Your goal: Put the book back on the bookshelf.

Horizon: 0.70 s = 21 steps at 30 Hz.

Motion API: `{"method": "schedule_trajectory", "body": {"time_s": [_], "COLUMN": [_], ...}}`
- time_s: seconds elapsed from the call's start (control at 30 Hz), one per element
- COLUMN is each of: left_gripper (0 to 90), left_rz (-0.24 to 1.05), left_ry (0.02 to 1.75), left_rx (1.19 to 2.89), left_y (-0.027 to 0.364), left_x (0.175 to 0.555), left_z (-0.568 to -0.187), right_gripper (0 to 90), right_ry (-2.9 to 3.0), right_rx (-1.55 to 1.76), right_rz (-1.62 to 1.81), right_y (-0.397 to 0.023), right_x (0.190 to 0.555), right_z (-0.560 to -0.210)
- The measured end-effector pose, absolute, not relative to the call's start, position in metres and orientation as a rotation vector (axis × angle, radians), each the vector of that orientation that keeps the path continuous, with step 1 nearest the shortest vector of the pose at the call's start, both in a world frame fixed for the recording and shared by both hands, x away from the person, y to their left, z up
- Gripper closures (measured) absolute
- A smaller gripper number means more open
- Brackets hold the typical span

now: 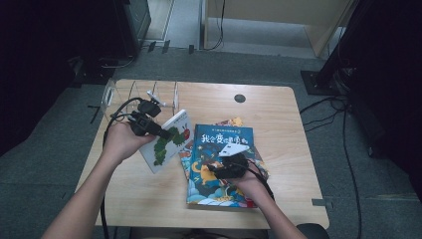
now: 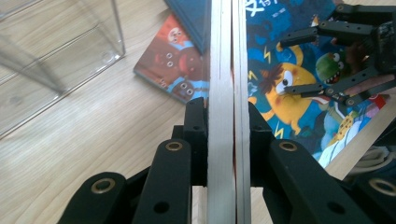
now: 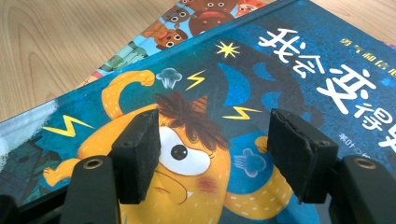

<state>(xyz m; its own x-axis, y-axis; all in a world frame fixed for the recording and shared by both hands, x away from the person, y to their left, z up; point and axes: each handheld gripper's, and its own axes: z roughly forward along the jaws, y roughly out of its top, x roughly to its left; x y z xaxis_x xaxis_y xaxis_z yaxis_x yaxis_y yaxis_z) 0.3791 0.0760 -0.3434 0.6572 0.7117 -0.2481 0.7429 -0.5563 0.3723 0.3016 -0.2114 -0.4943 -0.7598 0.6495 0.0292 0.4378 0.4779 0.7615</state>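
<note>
Clear rack (image 1: 142,94) stands at the table's (image 1: 278,107) far left edge. Left gripper (image 1: 158,130) clamps the white caterpillar book (image 1: 171,142) by its edge, tilted above the wood; the pinch is narrow, so the book may swing or slip as it travels, or catch a rack divider. Right gripper (image 1: 234,158) hovers with jaws wide over the blue book (image 1: 221,167), nothing between them; that cover lies just beneath its pads (image 3: 137,156).

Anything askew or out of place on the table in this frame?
Nothing damaged or spilled. The book stack is untidy: the blue monster book lies skewed over a red-cover book that juts from under it. The left gripper holds the caterpillar book tilted off the table; the right gripper is open above the blue cover.
</note>
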Motion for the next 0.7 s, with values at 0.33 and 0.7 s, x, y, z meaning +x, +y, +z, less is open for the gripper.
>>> {"method": "schedule_trajectory", "body": {"time_s": [0.33,0.7], "left_gripper": [77.6,77.6], "left_rz": [-0.053,-0.009], "left_ry": [1.185,1.258], "left_rx": [2.414,2.395], "left_y": [0.096,0.118], "left_x": [0.377,0.381], "left_z": [-0.336,-0.328], "right_gripper": [34.5,34.5], "right_ry": [2.466,2.464], "right_rx": [0.929,0.929], "right_rz": [1.155,1.156], "right_y": [-0.211,-0.211], "right_x": [0.302,0.302], "right_z": [-0.494,-0.494]}}
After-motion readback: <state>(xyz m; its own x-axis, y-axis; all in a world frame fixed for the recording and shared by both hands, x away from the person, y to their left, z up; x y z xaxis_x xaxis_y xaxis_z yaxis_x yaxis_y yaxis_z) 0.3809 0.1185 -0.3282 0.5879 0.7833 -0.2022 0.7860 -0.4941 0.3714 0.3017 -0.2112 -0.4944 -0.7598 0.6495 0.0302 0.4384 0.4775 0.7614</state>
